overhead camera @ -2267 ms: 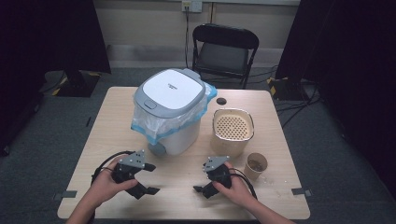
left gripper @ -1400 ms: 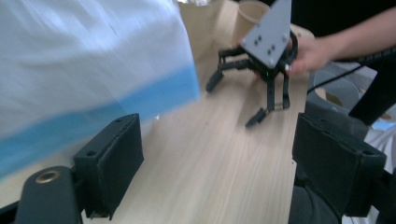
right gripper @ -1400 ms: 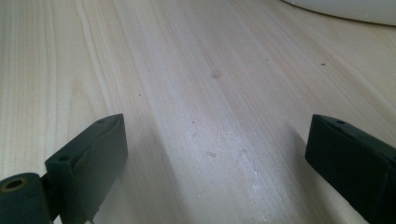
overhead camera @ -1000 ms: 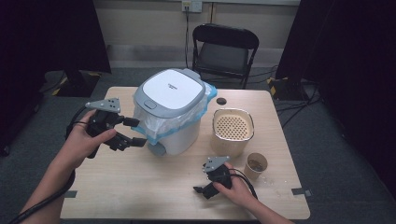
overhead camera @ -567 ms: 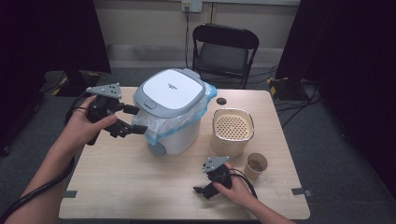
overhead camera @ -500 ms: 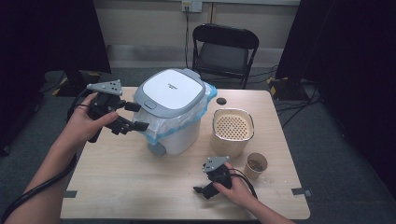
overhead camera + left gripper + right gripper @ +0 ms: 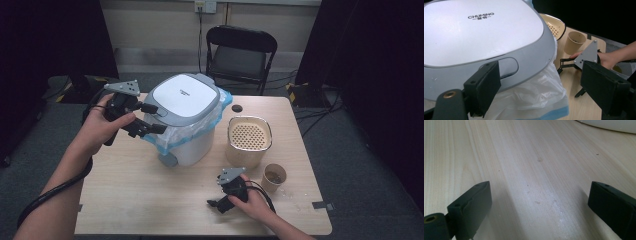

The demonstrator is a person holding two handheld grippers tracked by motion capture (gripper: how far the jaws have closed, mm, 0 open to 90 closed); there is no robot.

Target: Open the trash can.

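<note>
White and grey plastic makes up the lidded waste bin (image 7: pixel 186 120), which stands left of centre towards the back of the pale wooden table (image 7: pixel 150 200). Its domed grey-rimmed lid (image 7: pixel 481 32) is down. A thin white and blue plastic liner bag (image 7: pixel 205 131) is folded out over the rim, presumably so it stays put when rubbish goes in.

The left gripper (image 7: pixel 157 119) hangs in the air at the bin's left side, jaws apart and empty. One jaw is level with the lid's edge, just in front of the oval press panel (image 7: pixel 507 68). I judge it is lined up there to push or lift the lid open.

The right gripper (image 7: pixel 216 206) rests low on the table near the front edge, jaws also wide apart with bare wood between them. It looks parked out of the way.

Right of the bin stand a beige container with a perforated top (image 7: pixel 249 135) and a small brown paper cup (image 7: pixel 274 176). A black folding chair (image 7: pixel 240 50) stands behind the table.

The lid reads "CHUMING" (image 7: pixel 481 15), with small characters beneath that I cannot make out.
</note>
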